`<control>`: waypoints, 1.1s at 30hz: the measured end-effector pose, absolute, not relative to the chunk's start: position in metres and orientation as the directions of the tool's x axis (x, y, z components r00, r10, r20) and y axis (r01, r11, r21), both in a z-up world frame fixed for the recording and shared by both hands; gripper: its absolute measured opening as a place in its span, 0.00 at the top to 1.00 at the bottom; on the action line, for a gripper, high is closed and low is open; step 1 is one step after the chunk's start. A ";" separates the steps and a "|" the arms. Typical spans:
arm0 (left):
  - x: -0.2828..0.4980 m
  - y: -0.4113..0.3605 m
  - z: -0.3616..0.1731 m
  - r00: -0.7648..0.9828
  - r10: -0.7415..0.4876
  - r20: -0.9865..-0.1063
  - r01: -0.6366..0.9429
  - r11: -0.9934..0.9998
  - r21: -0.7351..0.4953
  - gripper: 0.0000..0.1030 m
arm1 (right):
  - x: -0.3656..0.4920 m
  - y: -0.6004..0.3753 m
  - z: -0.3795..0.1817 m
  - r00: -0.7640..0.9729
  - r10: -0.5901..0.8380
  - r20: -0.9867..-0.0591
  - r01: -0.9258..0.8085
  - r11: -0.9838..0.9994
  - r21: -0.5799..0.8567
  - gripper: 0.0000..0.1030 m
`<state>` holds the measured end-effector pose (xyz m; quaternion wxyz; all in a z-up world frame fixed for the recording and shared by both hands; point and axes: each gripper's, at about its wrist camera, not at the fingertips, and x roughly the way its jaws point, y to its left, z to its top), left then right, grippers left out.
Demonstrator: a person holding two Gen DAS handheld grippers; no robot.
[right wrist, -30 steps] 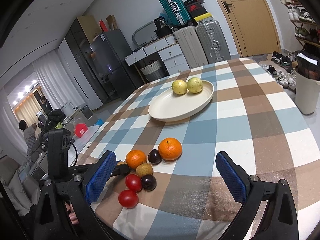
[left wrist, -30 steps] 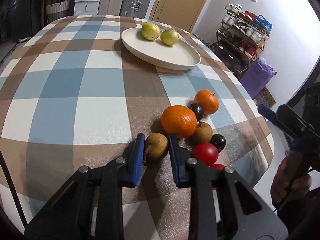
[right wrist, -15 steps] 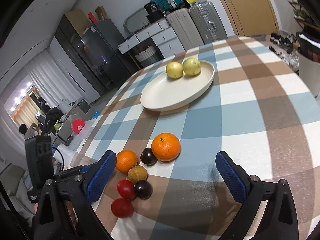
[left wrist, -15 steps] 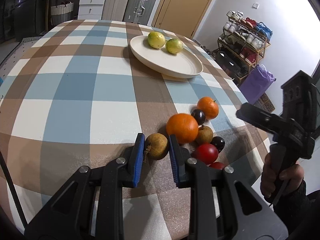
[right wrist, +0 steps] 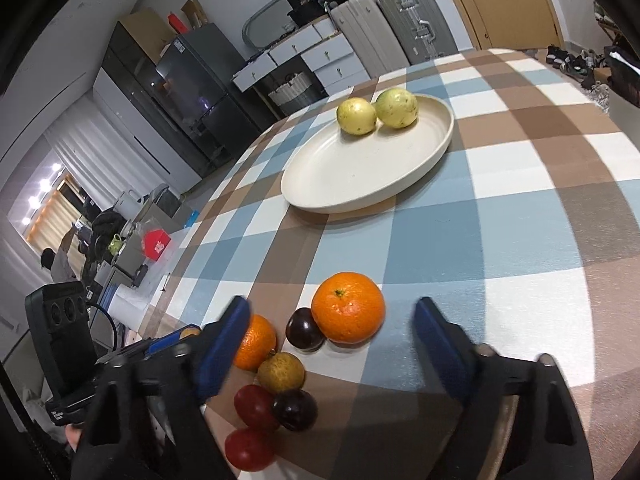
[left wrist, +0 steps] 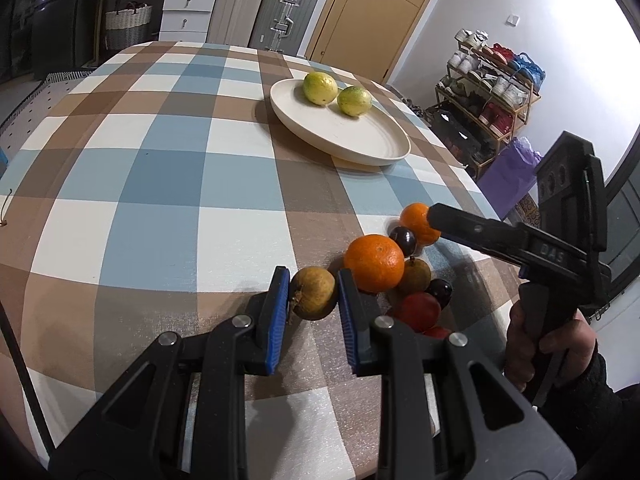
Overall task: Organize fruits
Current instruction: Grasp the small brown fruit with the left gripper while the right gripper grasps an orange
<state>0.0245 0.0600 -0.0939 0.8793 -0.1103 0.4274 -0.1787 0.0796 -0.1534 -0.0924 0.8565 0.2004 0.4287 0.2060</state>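
A round table covered in a woven checked tablecloth (left wrist: 168, 208) of blue, brown and white squares holds a loose cluster of fruit near its edge. The left gripper (left wrist: 313, 294), black with blue rubbery pads, pinches a small round brown fruit (left wrist: 314, 293) with rough, matte skin, one pad pressed on each side of it. Just beside it sits a large orange (left wrist: 374, 263) with dimpled peel, touching a second brown fruit (left wrist: 416, 276). Around these lie a smaller orange (left wrist: 416, 222), two glossy dark plums (left wrist: 403, 239), and smooth red tomatoes (left wrist: 420, 312). The right gripper (right wrist: 330, 336) hovers over the cluster with its blue-padded fingers spread wide, the large orange and a plum between them, touching nothing. Farther across the table, well apart from the cluster, rests an oval cream plate (left wrist: 360, 142) with a low raised rim and a matte ceramic look; two yellow-green round fruits (left wrist: 319, 87) with speckled skin sit side by side at its far end.
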 end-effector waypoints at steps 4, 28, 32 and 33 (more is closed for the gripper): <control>0.024 0.062 -0.094 0.571 -0.407 -0.712 0.215 0.912 -0.349 0.79 | 0.082 -0.152 -0.096 0.543 0.532 -0.649 -0.171 0.827 0.535 0.33; 0.051 0.053 -0.060 0.619 -0.376 -0.689 0.231 0.926 -0.298 0.79 | 0.085 -0.161 -0.082 0.589 0.533 -0.607 -0.191 0.822 0.537 0.61; 0.063 0.047 -0.049 0.629 -0.370 -0.684 0.243 0.929 -0.278 0.79 | 0.088 -0.165 -0.073 0.608 0.543 -0.579 -0.215 0.814 0.539 0.61; 0.066 0.045 -0.046 0.632 -0.368 -0.683 0.248 0.930 -0.272 0.79 | 0.090 -0.166 -0.070 0.612 0.549 -0.569 -0.221 0.810 0.544 0.61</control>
